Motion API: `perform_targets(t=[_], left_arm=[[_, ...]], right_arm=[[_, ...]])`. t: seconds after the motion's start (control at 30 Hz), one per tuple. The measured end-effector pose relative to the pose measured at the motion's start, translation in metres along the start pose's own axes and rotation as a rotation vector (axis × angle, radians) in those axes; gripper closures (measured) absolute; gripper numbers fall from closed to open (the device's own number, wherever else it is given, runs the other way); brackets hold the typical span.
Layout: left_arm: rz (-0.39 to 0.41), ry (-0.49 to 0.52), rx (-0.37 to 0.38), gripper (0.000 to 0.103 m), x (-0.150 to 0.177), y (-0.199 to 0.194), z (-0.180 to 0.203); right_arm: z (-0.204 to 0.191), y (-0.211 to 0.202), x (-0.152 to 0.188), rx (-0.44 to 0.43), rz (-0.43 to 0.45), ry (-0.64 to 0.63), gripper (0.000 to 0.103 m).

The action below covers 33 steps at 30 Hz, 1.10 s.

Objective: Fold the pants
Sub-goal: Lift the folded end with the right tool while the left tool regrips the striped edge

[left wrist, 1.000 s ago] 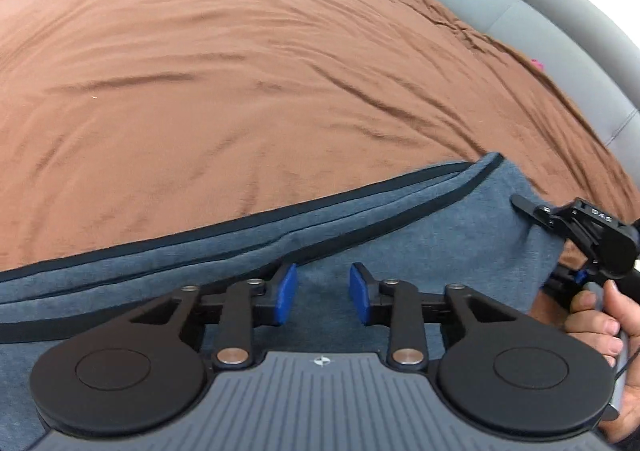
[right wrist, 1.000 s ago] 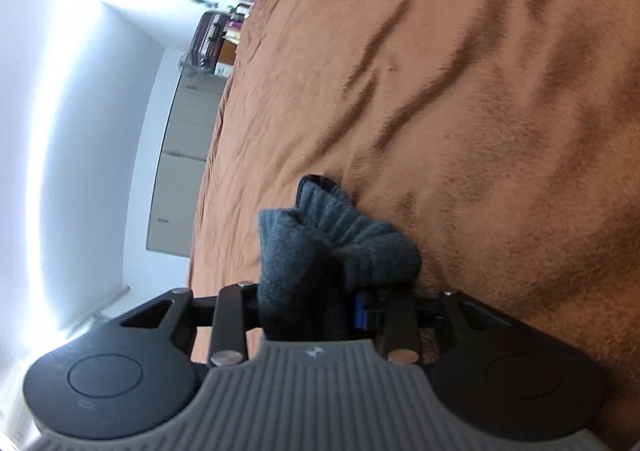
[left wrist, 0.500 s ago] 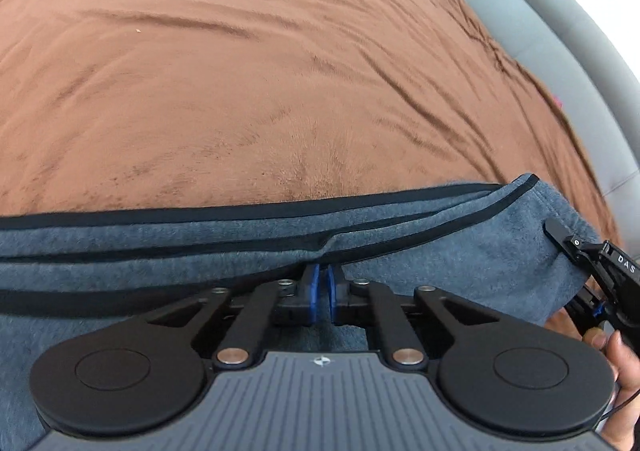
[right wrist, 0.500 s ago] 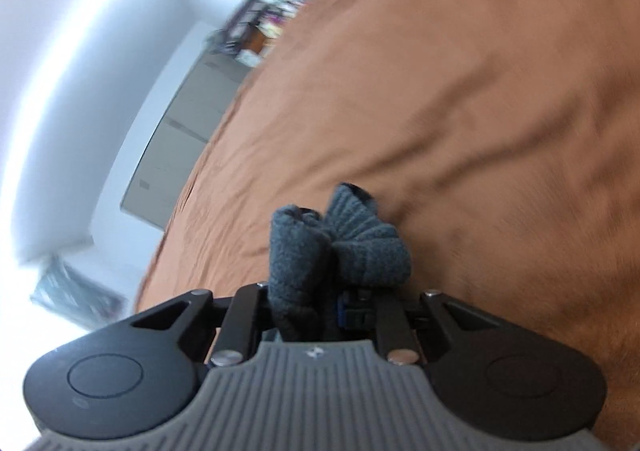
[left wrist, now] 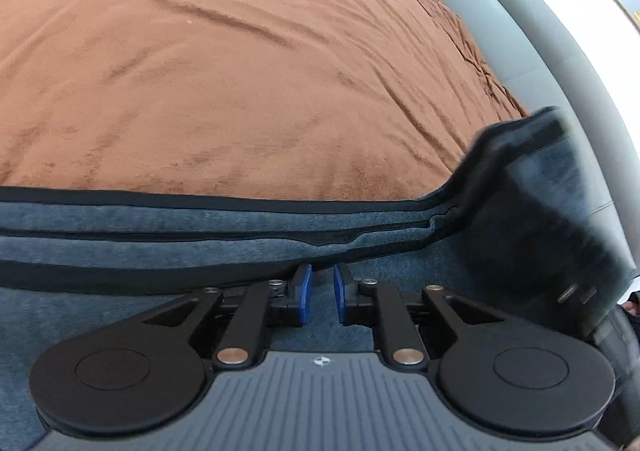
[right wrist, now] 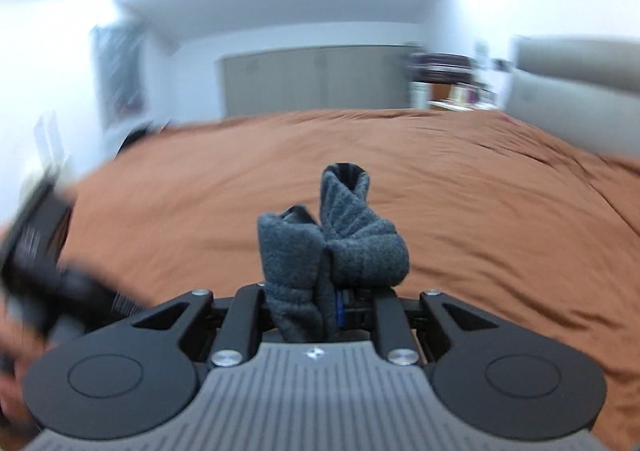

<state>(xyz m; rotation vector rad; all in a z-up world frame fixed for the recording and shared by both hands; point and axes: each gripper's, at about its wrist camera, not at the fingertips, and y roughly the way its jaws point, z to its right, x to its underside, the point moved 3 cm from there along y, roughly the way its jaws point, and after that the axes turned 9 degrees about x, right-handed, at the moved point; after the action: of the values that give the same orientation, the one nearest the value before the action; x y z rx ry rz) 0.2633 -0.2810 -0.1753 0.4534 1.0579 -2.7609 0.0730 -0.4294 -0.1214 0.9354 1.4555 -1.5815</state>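
Grey pants [left wrist: 168, 247] with black side stripes lie across the near part of a brown bedspread [left wrist: 240, 71]. My left gripper [left wrist: 320, 293] rests low on them; its jaws are opening, and a narrow gap shows between the blue pads [left wrist: 304, 291] with cloth lying under it. At the right, one end of the pants [left wrist: 532, 187] is lifted off the bed and blurred. My right gripper [right wrist: 334, 301] is shut on a bunched grey end of the pants [right wrist: 332, 243], held above the bedspread [right wrist: 480, 211]. The left gripper's body [right wrist: 36, 251] shows as a dark blur at the left edge.
A grey padded headboard [left wrist: 520, 31] runs along the bed's right side. Far across the room stand pale cabinet doors [right wrist: 316, 83] and a cluttered shelf [right wrist: 452, 87]. A person's hand [right wrist: 12, 403] is at the lower left edge.
The left pads closed on the pants and now stand slightly apart. The right gripper rolled upright and rose, lifting the pants' end off the bed; the left moved along the pants.
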Motion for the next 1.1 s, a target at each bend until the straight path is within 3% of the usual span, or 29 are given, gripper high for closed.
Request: perform_targets(t=[0.2,0.43,0.47,0.63,0.77,0.83,0.93,1.03,1.07,1.1], left_arm=[[-0.005,-0.034,0.044,0.080,0.002,-0.015,-0.013],[0.028,-0.091,0.037,0.080,0.004,-0.036,-0.026],[0.000,-0.076,0.031,0.080,0.006,-0.041,-0.027],[0.102,-0.033,-0.044,0.077,0.003,-0.073,-0.025],[0.126,0.046,-0.015,0.071,0.000,-0.088,-0.008],[0.102,0.098,0.032,0.069,0.000,-0.086,0.006],[0.033,0.145,0.077,0.064,0.002,-0.071,0.022],[-0.049,0.188,-0.011,0.064,0.007,-0.047,0.020],[-0.070,0.218,-0.062,0.067,0.008,-0.040,0.015],[-0.094,0.233,-0.093,0.077,0.010,-0.034,0.008]], right_arm=[[-0.071,0.003,0.035,-0.076,-0.031,-0.269,0.091],[-0.121,-0.008,0.066,0.026,0.039,-0.687,0.088],[-0.126,-0.009,0.074,0.028,0.048,-0.742,0.087],[-0.142,-0.002,0.102,0.022,0.036,-0.943,0.086],[-0.156,-0.007,0.120,0.046,0.096,-1.124,0.083],[-0.158,-0.016,0.125,0.051,0.123,-1.173,0.081],[-0.158,-0.028,0.119,0.046,0.121,-1.147,0.073],[-0.161,-0.041,0.106,0.032,0.147,-1.119,0.057],[-0.160,-0.046,0.104,0.022,0.148,-1.114,0.057],[-0.159,-0.050,0.103,0.000,0.129,-1.107,0.057]])
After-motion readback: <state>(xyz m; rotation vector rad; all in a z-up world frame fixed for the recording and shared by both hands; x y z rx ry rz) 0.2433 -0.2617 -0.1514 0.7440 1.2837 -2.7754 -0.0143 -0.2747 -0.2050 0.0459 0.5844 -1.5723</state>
